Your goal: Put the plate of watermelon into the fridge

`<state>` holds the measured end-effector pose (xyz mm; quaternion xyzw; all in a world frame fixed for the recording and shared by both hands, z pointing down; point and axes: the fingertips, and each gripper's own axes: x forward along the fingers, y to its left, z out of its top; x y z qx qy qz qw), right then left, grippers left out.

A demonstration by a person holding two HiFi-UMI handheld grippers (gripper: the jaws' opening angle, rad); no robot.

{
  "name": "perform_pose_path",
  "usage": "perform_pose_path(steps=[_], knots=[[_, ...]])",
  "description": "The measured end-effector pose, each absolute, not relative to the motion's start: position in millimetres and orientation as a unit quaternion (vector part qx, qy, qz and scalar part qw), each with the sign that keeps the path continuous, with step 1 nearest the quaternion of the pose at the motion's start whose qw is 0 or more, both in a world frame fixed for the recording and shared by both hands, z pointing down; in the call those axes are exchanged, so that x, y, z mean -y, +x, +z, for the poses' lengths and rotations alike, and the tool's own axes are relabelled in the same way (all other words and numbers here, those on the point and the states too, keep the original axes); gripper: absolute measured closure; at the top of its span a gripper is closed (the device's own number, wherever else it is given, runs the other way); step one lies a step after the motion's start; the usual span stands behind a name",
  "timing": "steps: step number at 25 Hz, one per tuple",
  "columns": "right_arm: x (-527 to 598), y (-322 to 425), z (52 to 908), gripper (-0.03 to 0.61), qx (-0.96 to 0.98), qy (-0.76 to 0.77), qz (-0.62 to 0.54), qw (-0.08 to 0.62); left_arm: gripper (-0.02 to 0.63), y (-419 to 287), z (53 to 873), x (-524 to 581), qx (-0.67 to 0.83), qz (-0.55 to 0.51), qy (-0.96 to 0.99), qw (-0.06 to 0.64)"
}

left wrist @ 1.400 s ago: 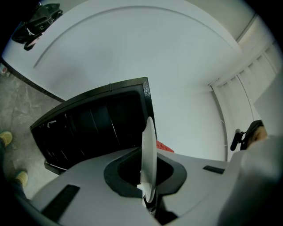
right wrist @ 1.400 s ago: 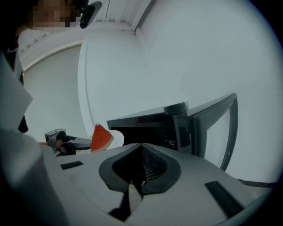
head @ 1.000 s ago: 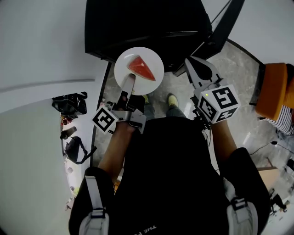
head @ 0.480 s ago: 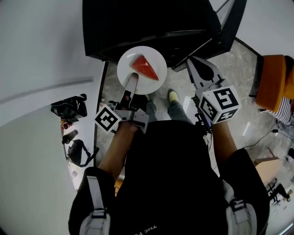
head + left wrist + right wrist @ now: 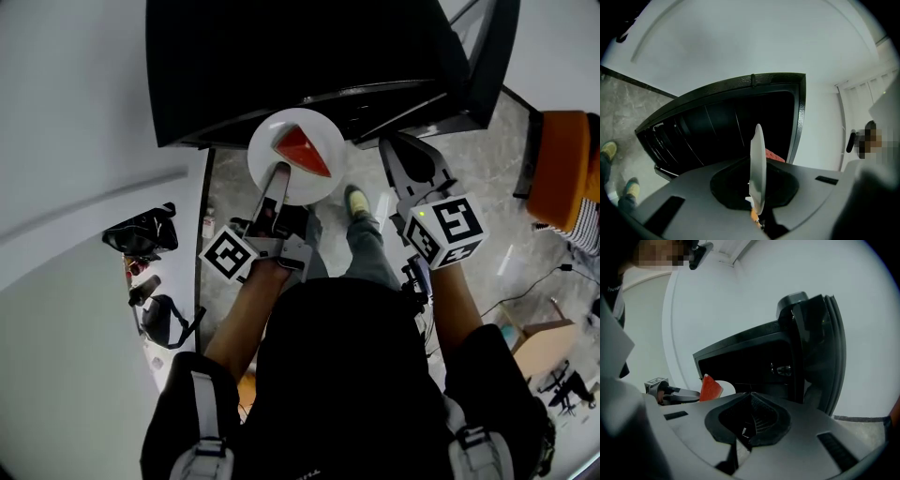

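A white plate [image 5: 317,178] carries a red watermelon wedge [image 5: 302,150]. My left gripper [image 5: 280,176] is shut on the plate's near rim and holds it level just in front of the black fridge [image 5: 281,56], whose door [image 5: 483,56] stands open at the right. In the left gripper view the plate [image 5: 757,164] shows edge-on between the jaws, with the watermelon [image 5: 775,156] peeking out and the dark fridge interior [image 5: 722,131] behind. My right gripper [image 5: 401,150] hangs shut and empty to the right of the plate. Its view shows the watermelon [image 5: 710,387], the plate [image 5: 726,388] and the fridge [image 5: 754,357].
Black bags [image 5: 141,223] and small items lie on the floor by the white wall at left. An orange seat [image 5: 561,178] stands at the right, with cables on the marble floor [image 5: 487,234]. The person's feet [image 5: 355,201] are below the plate.
The person has stepped closer to the fridge. The plate in my left gripper has moved forward toward the opening, and the right gripper has moved along with it.
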<state>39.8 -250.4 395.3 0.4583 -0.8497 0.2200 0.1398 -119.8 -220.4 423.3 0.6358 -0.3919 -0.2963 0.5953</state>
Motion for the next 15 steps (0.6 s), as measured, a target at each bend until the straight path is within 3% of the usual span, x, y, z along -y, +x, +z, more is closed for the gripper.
perform_pose_path(steps=[15], knots=[[247, 29, 428, 0.569, 0.863, 0.436, 0.215, 0.14, 0.598, -122, 479, 239, 0.405, -0.307, 0.638, 0.579]])
